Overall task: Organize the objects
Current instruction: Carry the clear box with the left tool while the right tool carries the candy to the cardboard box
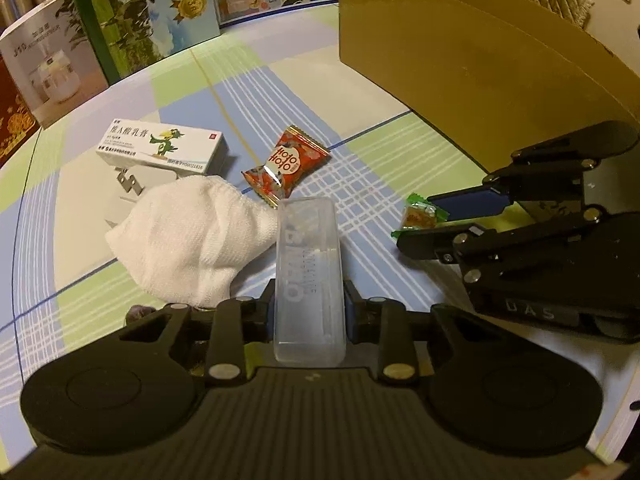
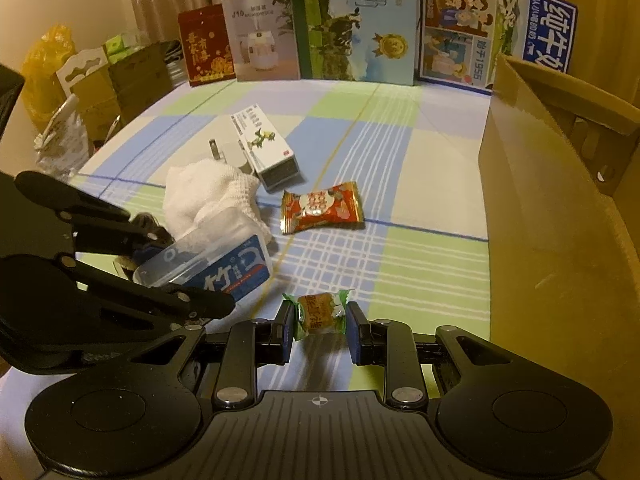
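My left gripper [image 1: 308, 304] is shut on a clear plastic case [image 1: 308, 272], pads pressing its two long sides; in the right wrist view the case [image 2: 208, 256] shows a blue label and is held tilted just above the cloth. My right gripper [image 2: 318, 328] is shut on a small green-wrapped candy [image 2: 318, 314], low over the checked tablecloth [image 2: 420, 248]. From the left wrist view that candy [image 1: 420, 216] sits between the right gripper's fingers. A red snack packet [image 1: 286, 164], a white sock [image 1: 192, 236] and an ointment box [image 1: 160, 146] lie on the table.
An open cardboard box [image 2: 552, 200] stands at the right, close to my right gripper. A white plug adapter [image 2: 228, 152] lies against the ointment box. Milk cartons [image 2: 356, 20] and other boxes line the far edge. Bags and small cartons [image 2: 96, 80] crowd the far left.
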{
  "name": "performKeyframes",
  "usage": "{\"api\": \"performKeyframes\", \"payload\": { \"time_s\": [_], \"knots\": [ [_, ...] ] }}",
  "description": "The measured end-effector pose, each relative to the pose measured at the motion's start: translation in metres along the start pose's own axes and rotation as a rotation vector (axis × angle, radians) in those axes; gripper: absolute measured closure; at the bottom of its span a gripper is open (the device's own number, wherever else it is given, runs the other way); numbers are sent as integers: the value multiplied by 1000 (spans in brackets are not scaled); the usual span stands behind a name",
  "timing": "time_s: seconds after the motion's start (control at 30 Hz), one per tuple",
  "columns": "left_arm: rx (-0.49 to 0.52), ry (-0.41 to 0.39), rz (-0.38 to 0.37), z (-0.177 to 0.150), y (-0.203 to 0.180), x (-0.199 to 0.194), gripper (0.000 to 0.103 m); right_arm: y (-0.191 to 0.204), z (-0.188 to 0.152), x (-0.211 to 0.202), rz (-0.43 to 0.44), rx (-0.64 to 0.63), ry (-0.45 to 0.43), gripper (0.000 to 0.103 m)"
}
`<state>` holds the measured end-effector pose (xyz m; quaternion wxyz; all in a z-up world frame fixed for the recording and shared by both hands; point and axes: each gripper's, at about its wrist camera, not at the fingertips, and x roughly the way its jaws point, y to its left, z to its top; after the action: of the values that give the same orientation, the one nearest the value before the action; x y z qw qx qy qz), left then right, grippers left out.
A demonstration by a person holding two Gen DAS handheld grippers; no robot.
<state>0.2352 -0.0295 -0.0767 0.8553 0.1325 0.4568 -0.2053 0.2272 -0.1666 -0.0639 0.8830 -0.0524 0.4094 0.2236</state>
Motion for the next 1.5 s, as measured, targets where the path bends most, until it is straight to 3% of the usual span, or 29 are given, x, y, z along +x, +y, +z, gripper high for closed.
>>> {"api": "performKeyframes", "payload": {
  "time_s": [0.4, 0.7, 1.07, 1.3, 1.5],
  "knots": [
    [-120, -67, 66, 13, 8, -51, 77, 2, 16, -39, -3, 33, -98, 79],
    [-147, -138, 61, 29, -9, -89, 77, -6, 26, -89, -44, 36, -210, 79],
    [-154, -232, 13, 57, -47, -112, 77, -52, 19, -150, -205, 136, -319, 79],
    [-125, -273, -38, 86, -87, -108, 77, -94, 4, -174, -292, 220, -330, 79],
    [-86, -284, -83, 105, -122, -97, 77, -140, -9, -184, -326, 371, -318, 79]
  ]
}}
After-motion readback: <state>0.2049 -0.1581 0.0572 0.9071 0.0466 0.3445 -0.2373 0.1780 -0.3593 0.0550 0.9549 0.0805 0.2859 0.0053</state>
